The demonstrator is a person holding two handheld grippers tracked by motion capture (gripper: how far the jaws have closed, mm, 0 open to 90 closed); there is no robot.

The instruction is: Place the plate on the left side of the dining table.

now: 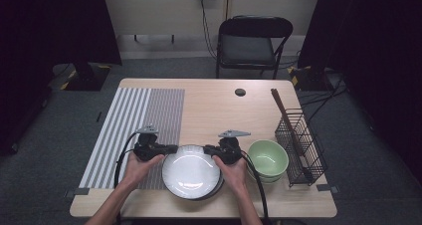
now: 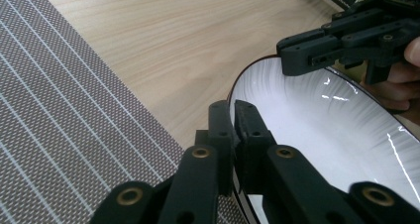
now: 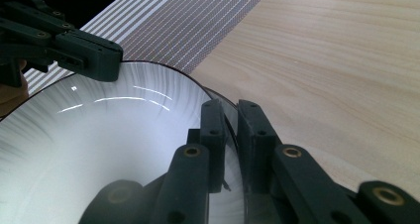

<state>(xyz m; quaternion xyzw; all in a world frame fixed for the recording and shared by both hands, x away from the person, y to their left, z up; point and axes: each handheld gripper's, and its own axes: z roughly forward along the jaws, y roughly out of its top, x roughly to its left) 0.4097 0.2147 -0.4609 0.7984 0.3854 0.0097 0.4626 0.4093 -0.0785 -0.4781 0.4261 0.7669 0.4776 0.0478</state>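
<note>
High view: a round white ceramic plate with a dark rim (image 1: 191,171) sat at the near edge of the light wooden table (image 1: 219,105), w/ what looked like a second plate just under it. The left gripper (image 1: 171,149) pinched the plate's left rim and the right gripper (image 1: 209,149) its right rim, the two facing each other across the plate. A striped grey-and-white woven placemat (image 1: 134,130) lay just left of the plate, near the left hand. A pale green ceramic bowl (image 1: 268,159) and a black wire cutlery basket (image 1: 300,146) w/ brown chopsticks stood on the right.

Left gripper view: jaws narrow, rim edge between the pads (image 2: 221,127), which pressed on both faces. Plate spread away to the right; placemat lay to the left, bare wood between.

Right gripper view: jaws narrow too, clamped on the rim; a second dark edge showed just beyond it. Plate spread left, the other gripper on its far rim.

Judgement: both holds sat opposite each other, so a level lift looks ready; if the plate goes to the placemat, that's a sideways carry to the left, led by the left hand.
</note>
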